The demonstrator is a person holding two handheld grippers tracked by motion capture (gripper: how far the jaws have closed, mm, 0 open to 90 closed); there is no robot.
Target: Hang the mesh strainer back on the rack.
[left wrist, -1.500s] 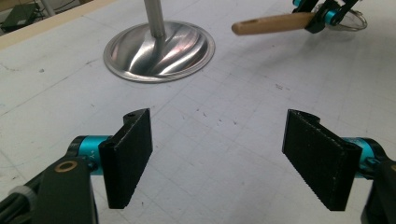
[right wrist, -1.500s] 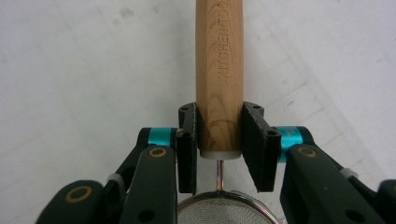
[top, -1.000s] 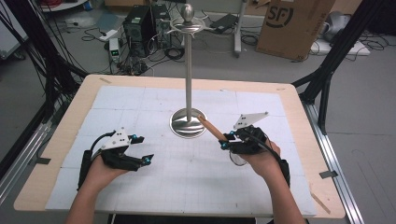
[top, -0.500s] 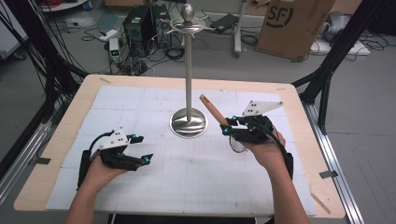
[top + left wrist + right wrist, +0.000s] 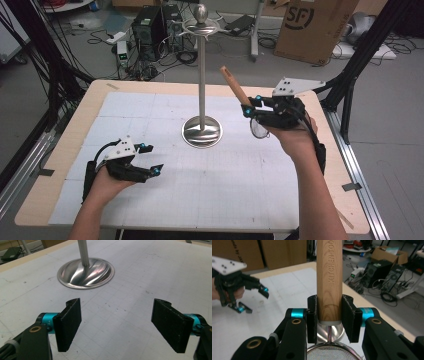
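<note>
Looking down from the high view, you hold the right gripper raised above the right half of the table, nearer its far edge, clamped on the wooden handle of a strainer; the handle slants up and away toward the far edge, and the round mesh bowl hangs beneath the gripper, just beside your hand. The metal stand sits on its round base near the middle of the table, its pole rising to a ring and a knob at the top, well apart from the strainer. Your left gripper sits low near the front left corner, jaws spread with nothing between them. In the left gripper view, the left gripper has both black pads standing wide apart over bare gridded table, and the stand's shiny base lies ahead of them. In the right gripper view, the right gripper presses its two pads against either side of the strainer's handle, which stands upright between them, with the mesh rim at the bottom edge; your other hand and its gripper show farther off at the left.
</note>
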